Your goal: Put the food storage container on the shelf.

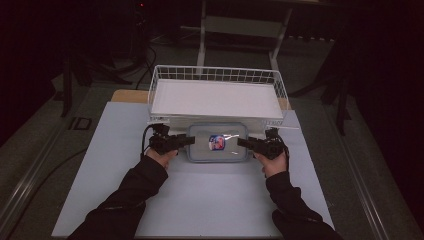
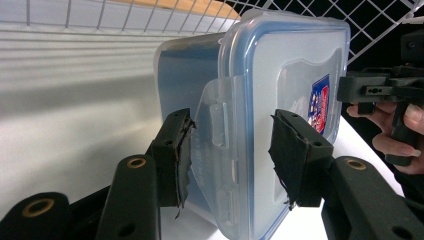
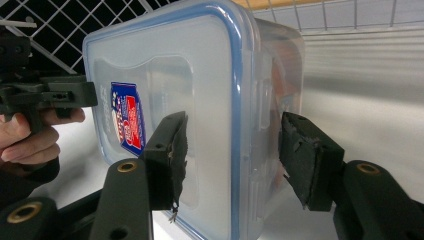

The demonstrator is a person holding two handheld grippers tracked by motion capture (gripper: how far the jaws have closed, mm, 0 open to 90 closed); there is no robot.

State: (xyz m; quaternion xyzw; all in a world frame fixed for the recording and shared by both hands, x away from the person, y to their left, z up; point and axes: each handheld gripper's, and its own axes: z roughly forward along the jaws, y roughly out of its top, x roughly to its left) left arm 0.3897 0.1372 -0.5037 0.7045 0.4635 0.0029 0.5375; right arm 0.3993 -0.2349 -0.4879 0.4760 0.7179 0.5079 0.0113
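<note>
Item: clear plastic food container (image 1: 218, 142) with a blue-rimmed snap lid and a red-and-blue label, lying flat on the pale surface (image 1: 200, 200), just in front of the white wire basket (image 1: 217, 95).

Handling, as I judge it: light, probably empty, since I can see nothing inside through the walls. Shell rigid with some give; smooth and likely slippery under the pads. The side latch flaps stand out from the lid edge and could pop if squeezed or levered.

Where I would hold: the two short ends, each pair of pads spanning lid top and base underside, beside the latch rather than on it.

Left hand-held gripper (image 2: 231, 150): at the container's left end, level, jaws straddling the lid edge at the latch; a gap shows at both pads, so I read it as not clamped.

Right hand-held gripper (image 3: 232, 152): at the right end, mirrored, jaws either side of the rim; parted, pads not pressing.

Arms: both forearms come in from the near edge, wrists level, grippers pointing inward at each other.
</note>
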